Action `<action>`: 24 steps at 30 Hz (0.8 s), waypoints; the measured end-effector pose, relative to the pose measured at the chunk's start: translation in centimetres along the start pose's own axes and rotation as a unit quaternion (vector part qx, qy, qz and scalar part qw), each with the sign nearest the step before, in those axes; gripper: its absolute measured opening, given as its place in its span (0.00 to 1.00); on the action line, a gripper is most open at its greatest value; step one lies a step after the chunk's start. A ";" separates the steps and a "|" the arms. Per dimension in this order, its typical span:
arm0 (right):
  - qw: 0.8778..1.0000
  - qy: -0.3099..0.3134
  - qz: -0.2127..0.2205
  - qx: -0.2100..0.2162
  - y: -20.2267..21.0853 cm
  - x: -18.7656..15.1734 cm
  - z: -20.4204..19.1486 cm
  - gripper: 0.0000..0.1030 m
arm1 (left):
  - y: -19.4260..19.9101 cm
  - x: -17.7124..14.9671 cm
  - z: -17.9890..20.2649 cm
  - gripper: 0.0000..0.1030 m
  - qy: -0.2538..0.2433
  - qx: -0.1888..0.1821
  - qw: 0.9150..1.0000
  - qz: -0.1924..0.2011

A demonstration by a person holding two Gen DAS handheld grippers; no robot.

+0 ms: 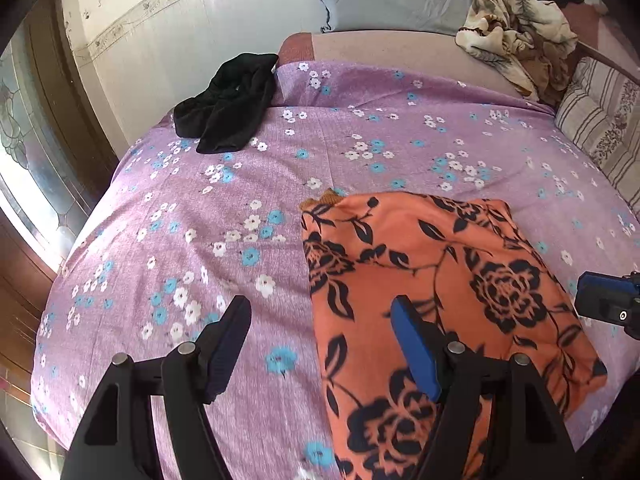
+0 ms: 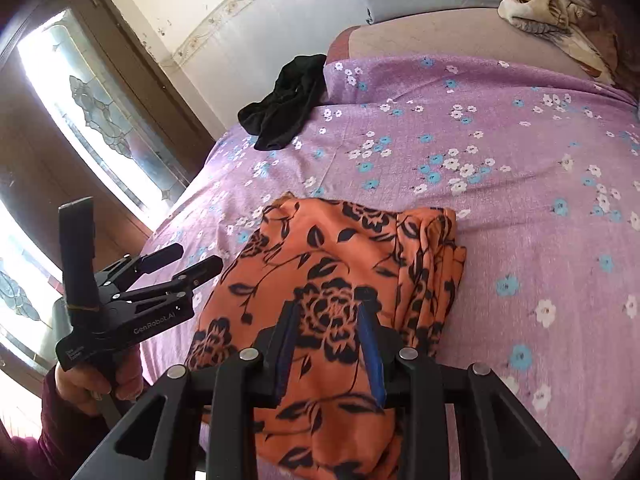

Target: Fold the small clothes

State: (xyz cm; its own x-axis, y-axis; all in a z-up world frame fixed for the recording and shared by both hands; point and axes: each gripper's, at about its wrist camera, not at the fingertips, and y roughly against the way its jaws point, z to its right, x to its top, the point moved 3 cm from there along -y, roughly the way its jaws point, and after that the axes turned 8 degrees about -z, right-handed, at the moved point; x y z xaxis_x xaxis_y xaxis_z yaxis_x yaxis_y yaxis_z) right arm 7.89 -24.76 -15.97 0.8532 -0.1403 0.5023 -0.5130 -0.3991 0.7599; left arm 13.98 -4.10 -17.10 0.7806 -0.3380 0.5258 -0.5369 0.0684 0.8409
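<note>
**Orange garment folded on the bed, both grippers free**

You have the orange floral garment (image 1: 440, 280) lying on the purple flowered bedsheet (image 1: 200, 280) as a compact rectangle, its layered edges stacked along the right side in the right wrist view. It looks like a fold that is largely finished. Your left gripper (image 1: 320, 344) hangs with its jaws spread wide, one finger over the bare sheet and the other over the garment's left edge, grasping nothing. That stance would suit pressing or catching that edge. Your right gripper (image 2: 330, 344) sits above the cloth's middle, jaws apart with the print showing between them; they hold nothing.

The black garment (image 1: 228, 108) lies crumpled near the far left corner of the bed, well apart, likely waiting its turn. A patterned blanket (image 1: 516, 36) is heaped at the far right.

The only readable writing is "GenRobot.AI" on the left gripper's body, seen from the right wrist; a smaller label beneath it is too small to read.
</note>
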 end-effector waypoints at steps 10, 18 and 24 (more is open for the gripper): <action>0.997 -0.009 -0.066 -0.041 -0.5 -5.8 -0.3 0.32 | 1.0 -4.5 0.4 0.83 0.014 -0.002 1.000 -0.021; 0.998 -0.013 0.002 -0.059 4.3 -5.6 -1.8 0.34 | 6.5 -4.5 -0.9 0.83 0.040 0.017 0.998 0.036; 0.994 -0.004 0.051 -0.092 7.4 -5.6 -3.0 0.60 | 10.0 -3.8 -1.2 0.83 0.054 0.030 0.996 0.064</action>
State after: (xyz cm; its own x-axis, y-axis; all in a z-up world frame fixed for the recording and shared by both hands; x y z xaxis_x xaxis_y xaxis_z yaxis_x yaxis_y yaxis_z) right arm -0.93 -24.16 -11.89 0.7957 -0.1792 0.5785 -0.6054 -0.2098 0.7677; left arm 6.03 -1.05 -10.52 0.7321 -0.2270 0.6423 -0.6506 0.0467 0.7580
